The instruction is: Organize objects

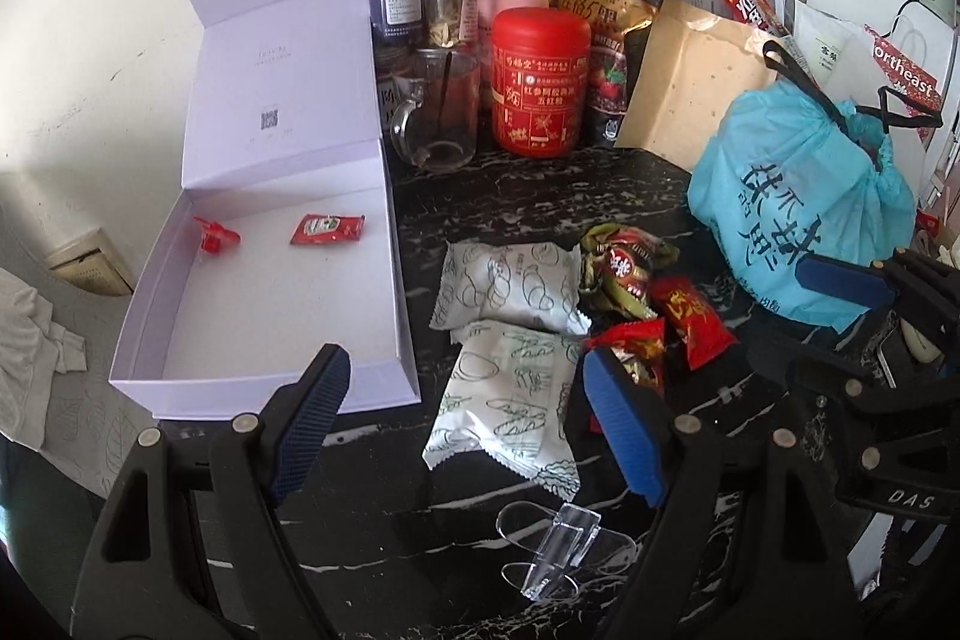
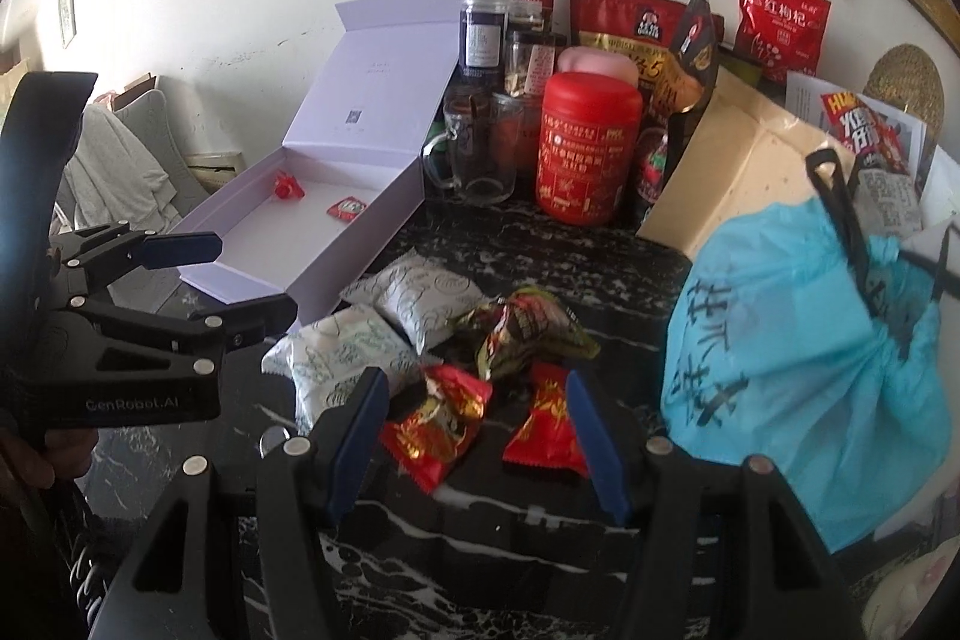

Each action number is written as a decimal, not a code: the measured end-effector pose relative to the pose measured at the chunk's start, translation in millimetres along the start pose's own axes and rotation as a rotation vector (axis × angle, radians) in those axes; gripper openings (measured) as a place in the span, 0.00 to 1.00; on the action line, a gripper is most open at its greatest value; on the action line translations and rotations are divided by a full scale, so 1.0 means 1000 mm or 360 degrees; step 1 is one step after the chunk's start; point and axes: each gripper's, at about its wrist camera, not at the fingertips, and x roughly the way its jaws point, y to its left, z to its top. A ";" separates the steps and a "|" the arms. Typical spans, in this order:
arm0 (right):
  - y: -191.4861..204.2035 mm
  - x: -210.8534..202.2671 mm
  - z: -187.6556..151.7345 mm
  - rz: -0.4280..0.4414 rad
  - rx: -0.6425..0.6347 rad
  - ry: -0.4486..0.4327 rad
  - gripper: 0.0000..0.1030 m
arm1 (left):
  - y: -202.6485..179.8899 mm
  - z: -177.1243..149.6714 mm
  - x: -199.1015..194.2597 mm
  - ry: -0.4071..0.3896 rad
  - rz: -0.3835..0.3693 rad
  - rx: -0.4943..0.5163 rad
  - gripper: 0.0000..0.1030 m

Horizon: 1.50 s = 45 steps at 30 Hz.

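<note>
Right wrist: red snack packets (image 2: 441, 430) between tool (image 2: 477, 436) fingers.

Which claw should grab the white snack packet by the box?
Probably the left claw: it hangs open right above the near white packet, beside the purple box. The right claw faces red candies.

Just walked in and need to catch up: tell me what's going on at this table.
A person holds two grippers over a black marble table, tidying snacks. The left gripper hangs open above a white snack packet; the right gripper is open over red candy packets. The lilac box holds only a ketchup sachet and a red clip.
</note>
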 end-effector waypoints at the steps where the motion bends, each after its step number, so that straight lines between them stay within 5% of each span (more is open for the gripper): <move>1: 0.000 0.002 -0.004 0.0014 0.0000 0.0011 0.61 | -0.001 -0.003 0.001 0.0005 -0.0003 -0.0004 0.78; 17: -0.018 0.035 -0.039 0.0041 0.0045 0.0112 0.61 | -0.014 -0.024 0.034 0.0140 -0.0003 0.0044 0.78; 33: -0.035 0.079 -0.035 -0.0015 0.0012 0.0144 0.61 | -0.025 -0.015 0.077 0.0250 0.0105 0.0146 0.78; 45: -0.044 0.107 -0.036 -0.0042 0.0043 0.0218 0.61 | -0.026 -0.019 0.103 0.0355 0.0012 0.0101 0.76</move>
